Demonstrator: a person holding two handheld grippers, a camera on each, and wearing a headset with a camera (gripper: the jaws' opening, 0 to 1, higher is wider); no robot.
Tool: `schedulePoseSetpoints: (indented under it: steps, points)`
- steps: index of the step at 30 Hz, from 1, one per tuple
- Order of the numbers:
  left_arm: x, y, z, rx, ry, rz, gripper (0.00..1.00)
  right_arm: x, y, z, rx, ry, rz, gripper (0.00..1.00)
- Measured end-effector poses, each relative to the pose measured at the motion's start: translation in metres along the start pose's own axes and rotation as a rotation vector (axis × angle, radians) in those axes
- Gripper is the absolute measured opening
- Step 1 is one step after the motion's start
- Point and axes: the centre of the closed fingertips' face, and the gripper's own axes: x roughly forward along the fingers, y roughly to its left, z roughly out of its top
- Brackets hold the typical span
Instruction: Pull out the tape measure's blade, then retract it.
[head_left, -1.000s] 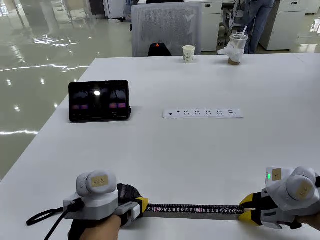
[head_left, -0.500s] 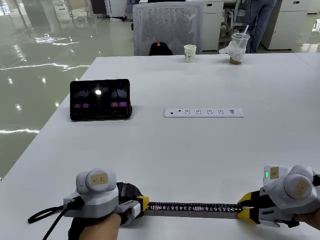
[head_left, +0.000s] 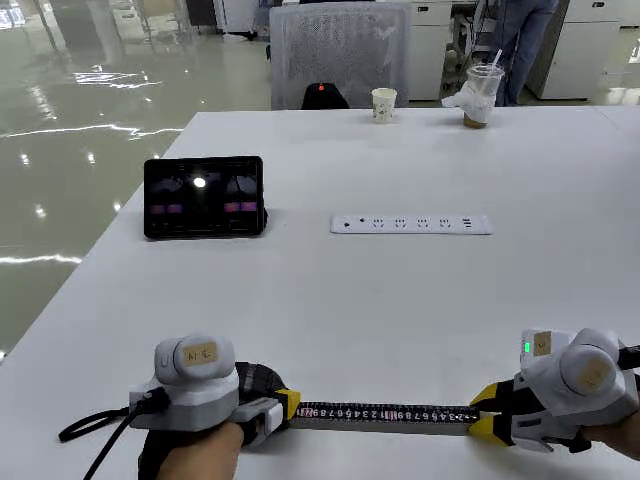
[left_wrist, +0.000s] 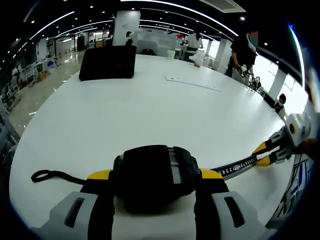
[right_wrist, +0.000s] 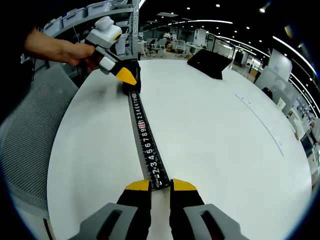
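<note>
Tape measure (head_left: 257, 382) in left gripper (left_wrist: 156, 175), blade (right_wrist: 147, 145) pinched at tip by right gripper (right_wrist: 155, 186)

The blade (right_wrist: 146, 142) bears printed numerals running 2 through 9.

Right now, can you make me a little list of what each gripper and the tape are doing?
left gripper: shut on tape measure case
right gripper: shut on blade, at its end
blade state: pulled out, stretched between the grippers, numbers facing up
surface: white table
also on table: tablet, power strip, paper cup, plastic cup with straw
</note>
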Motion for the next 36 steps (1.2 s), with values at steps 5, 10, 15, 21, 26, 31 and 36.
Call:
schedulePoseSetpoints:
  steps: [5, 10, 15, 21, 26, 31, 36]
  points:
    - [0.0, 0.0, 0.0, 0.0, -0.001, -0.001, 0.6, 0.002, 0.001, 0.002, 0.0, -0.002, 0.003, 0.1]
    - [0.0, 0.0, 0.0, -0.001, 0.0, -0.002, 0.6, 0.005, 0.002, 0.005, -0.002, -0.003, 0.005, 0.1]
    - [0.0, 0.0, 0.0, -0.002, 0.0, -0.005, 0.6, 0.007, 0.002, 0.007, -0.003, -0.003, 0.005, 0.1]
    - [0.0, 0.0, 0.0, -0.001, 0.003, -0.007, 0.6, 0.008, 0.004, 0.011, -0.003, -0.006, 0.006, 0.1]
    - [0.0, 0.0, 0.0, -0.001, 0.003, -0.009, 0.6, 0.011, 0.004, 0.013, -0.002, -0.009, 0.006, 0.1]
    - [-0.001, -0.001, 0.0, -0.003, 0.005, -0.01, 0.6, 0.012, 0.005, 0.016, -0.007, -0.011, 0.007, 0.1]
    - [-0.001, -0.001, 0.0, -0.001, 0.006, -0.01, 0.6, 0.015, 0.005, 0.018, -0.006, -0.015, 0.007, 0.1]
